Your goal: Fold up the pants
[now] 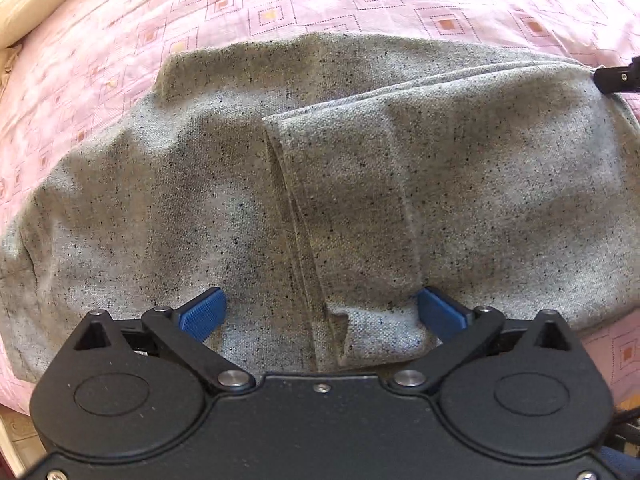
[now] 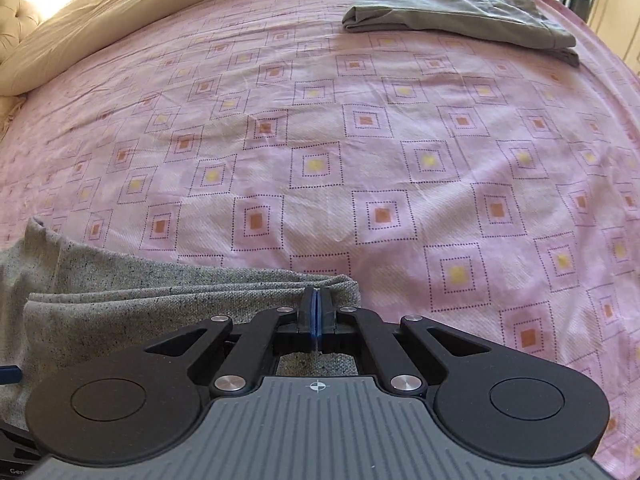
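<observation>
Grey speckled pants (image 1: 320,168) lie on the pink patterned bed sheet (image 1: 280,8), with a folded layer and its hem running down the middle. My left gripper (image 1: 320,312) is open, its blue pads (image 1: 204,312) spread wide just above the near edge of the pants, holding nothing. In the right wrist view my right gripper (image 2: 315,312) is shut on the right end of the folded pants (image 2: 160,312). The right gripper's black tip (image 1: 618,78) shows at the far right edge of the pants in the left wrist view.
A second folded grey garment (image 2: 460,12) lies at the far right of the bed. Beige pillows (image 2: 120,4) line the far left. The pink sheet (image 2: 360,160) stretches between. The bed edge and floor show at lower left (image 1: 16,432).
</observation>
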Action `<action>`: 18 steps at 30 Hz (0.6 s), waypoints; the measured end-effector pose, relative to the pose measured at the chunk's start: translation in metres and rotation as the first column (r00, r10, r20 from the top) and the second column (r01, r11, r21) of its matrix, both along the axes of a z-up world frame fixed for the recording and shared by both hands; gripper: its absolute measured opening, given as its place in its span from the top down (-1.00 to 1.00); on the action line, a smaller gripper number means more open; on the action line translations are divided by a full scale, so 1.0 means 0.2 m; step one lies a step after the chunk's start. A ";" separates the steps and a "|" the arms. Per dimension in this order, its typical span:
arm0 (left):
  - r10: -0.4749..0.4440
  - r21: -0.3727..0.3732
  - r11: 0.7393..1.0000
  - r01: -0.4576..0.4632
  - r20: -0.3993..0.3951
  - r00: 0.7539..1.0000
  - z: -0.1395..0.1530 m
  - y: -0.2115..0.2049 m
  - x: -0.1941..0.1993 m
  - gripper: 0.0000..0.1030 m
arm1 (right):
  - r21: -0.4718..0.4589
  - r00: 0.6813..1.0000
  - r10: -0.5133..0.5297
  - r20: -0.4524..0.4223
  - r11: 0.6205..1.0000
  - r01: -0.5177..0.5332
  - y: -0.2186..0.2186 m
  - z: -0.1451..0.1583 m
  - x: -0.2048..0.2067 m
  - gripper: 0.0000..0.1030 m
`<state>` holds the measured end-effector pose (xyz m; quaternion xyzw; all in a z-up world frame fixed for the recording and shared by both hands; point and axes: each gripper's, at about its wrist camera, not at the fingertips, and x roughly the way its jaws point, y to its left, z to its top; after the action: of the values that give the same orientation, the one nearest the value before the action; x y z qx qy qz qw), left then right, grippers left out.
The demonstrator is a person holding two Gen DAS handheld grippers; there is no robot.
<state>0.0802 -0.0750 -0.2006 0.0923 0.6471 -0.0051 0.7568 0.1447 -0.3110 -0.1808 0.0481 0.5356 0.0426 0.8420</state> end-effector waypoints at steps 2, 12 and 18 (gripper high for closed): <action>0.010 -0.021 1.000 -0.009 0.018 1.000 0.03 0.02 -0.01 -0.83 | 0.011 1.000 0.007 0.025 1.000 -0.007 -0.01 0.04 -0.02 0.95; 0.121 -0.118 0.988 -0.103 0.159 0.980 0.31 0.49 -0.21 -0.65 | 0.103 0.986 0.067 0.151 0.991 -0.083 0.21 0.25 -0.25 0.91; 0.196 -0.118 0.977 -0.176 0.188 0.962 0.37 0.93 -0.28 -0.65 | 0.129 0.986 0.147 0.083 0.979 -0.157 0.63 0.21 -0.41 0.78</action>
<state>0.0246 0.1102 -0.1261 -0.0069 0.5731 0.0429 0.8184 0.0618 -0.1859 -0.1394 0.0624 0.5025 0.1449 0.8501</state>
